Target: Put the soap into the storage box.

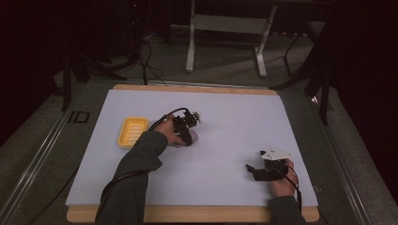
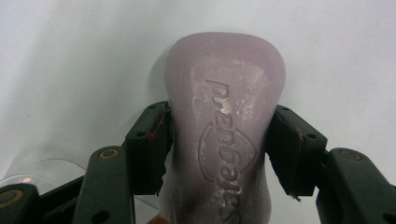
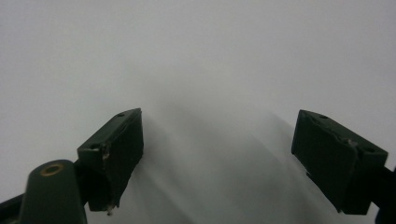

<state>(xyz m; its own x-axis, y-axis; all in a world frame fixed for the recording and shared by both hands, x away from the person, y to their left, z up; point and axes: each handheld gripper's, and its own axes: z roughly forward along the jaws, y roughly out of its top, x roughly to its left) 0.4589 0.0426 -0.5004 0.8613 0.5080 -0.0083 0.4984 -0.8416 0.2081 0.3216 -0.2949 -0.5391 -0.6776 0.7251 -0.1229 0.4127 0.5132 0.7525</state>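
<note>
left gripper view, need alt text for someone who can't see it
A pale purple bar of soap with embossed lettering lies on a white table surface, and the left hand-held gripper has its two black jaws pressed against the bar's narrow middle, one on each side.

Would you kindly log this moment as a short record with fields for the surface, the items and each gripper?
surface: white sheet on a wooden table
soap bar: pale purple, embossed lettering, lying on the sheet
soap dish: yellow, empty, to the left of the soap
left gripper: jaws closed on the sides of the soap bar
right gripper: jaws open, nothing between them, over bare sheet
</note>
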